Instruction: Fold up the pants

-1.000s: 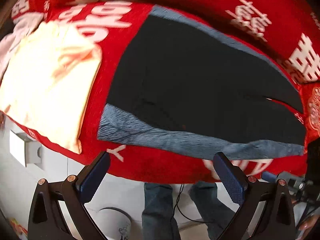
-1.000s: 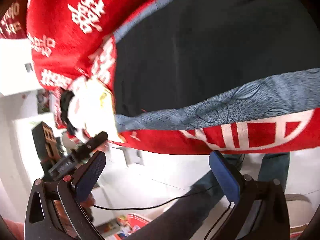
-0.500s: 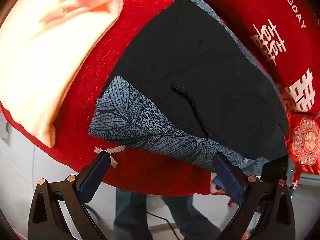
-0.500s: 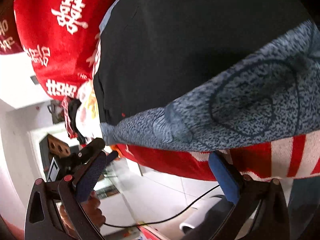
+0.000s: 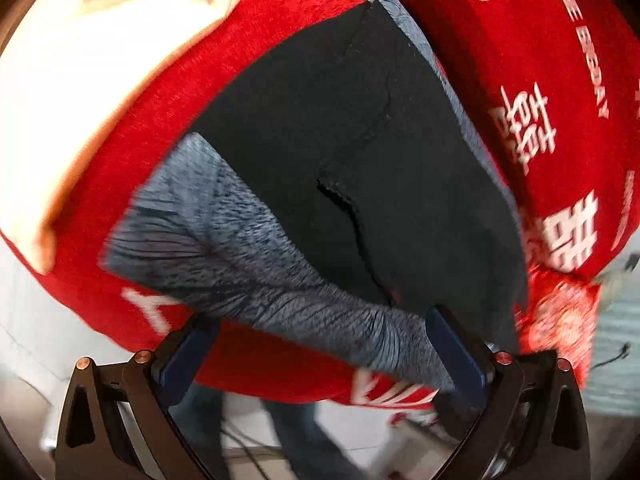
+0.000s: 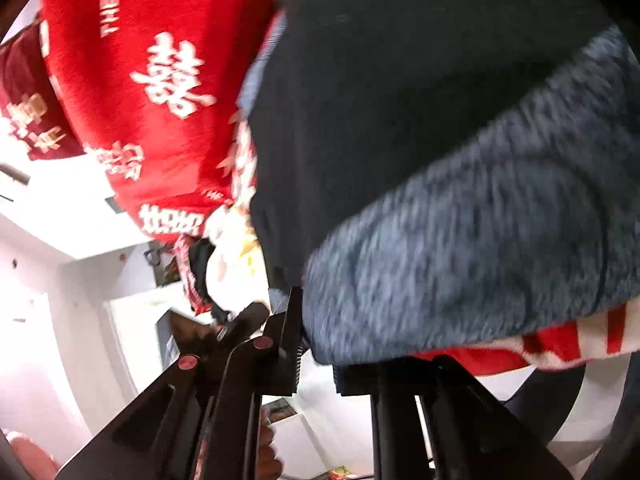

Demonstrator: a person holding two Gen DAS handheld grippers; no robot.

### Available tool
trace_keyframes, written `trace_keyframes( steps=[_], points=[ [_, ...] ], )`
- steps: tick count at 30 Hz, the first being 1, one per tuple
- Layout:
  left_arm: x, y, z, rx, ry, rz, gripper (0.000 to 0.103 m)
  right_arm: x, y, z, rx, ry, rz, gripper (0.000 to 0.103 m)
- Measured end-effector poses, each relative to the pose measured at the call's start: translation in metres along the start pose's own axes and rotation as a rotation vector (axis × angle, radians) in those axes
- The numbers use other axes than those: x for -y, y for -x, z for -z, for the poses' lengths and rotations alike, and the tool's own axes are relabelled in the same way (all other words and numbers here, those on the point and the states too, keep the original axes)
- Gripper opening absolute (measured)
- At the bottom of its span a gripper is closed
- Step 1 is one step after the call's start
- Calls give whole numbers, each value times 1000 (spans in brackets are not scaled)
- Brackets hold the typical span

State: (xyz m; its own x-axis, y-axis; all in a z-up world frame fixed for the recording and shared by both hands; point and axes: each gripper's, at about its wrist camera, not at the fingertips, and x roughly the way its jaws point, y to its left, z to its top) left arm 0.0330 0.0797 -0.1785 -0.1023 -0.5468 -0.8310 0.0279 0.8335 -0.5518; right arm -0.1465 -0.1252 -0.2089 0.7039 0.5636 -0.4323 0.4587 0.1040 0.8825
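Black pants (image 5: 360, 168) with grey patterned waistband, left tongs (image 5: 320, 354) spread and just closing, right tongs (image 6: 316, 344) clamping the band.

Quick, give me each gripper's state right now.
Left gripper: open, jaws just closing slightly, straddling the pants' grey waistband.
Right gripper: just closed, shut on the pants' grey waistband edge.

We see black pants (image 5: 360, 152) with a grey-blue band (image 5: 256, 280) veined in dark, leaf-like lines. Under them lies a red blanket (image 5: 520, 60) with white characters and white lettering. A pale peach cloth (image 5: 80, 80) sits on it at the left. The gripper pads (image 5: 456, 356) are dark blue on black frames with copper-coloured rivets. The floor is white.
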Motion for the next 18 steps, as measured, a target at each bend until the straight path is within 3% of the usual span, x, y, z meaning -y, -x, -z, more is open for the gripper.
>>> trace_keyframes(
  steps=[1,2,3,4,5,7,9,12,14,18],
  points=[
    [1,-3,-2,4,15,17,86,-3,2,0,-14,15,5,13],
    [4,-8,-5,0,18,24,57,-5,0,0,-32,36,20,13],
    [5,-12,-6,-7,15,15,47,-6,-1,-1,-53,52,36,13],
    [6,-14,-7,0,14,-8,46,-4,-1,-2,-81,63,66,16],
    [6,-15,-8,13,8,-21,38,-2,-1,-2,-99,68,101,18],
    [6,-14,-7,21,-21,-37,38,11,13,-3,-100,79,169,29],
    [4,-14,-7,8,-43,-42,38,24,36,-6,-37,68,226,53],
    [2,-15,-6,-11,-78,-55,38,51,73,-11,53,0,247,57],
    [5,-17,-7,-22,-95,-65,38,67,94,-10,95,-48,173,57],
    [5,-17,-8,-39,-110,-73,38,71,113,-5,181,-63,133,57]
  ],
)
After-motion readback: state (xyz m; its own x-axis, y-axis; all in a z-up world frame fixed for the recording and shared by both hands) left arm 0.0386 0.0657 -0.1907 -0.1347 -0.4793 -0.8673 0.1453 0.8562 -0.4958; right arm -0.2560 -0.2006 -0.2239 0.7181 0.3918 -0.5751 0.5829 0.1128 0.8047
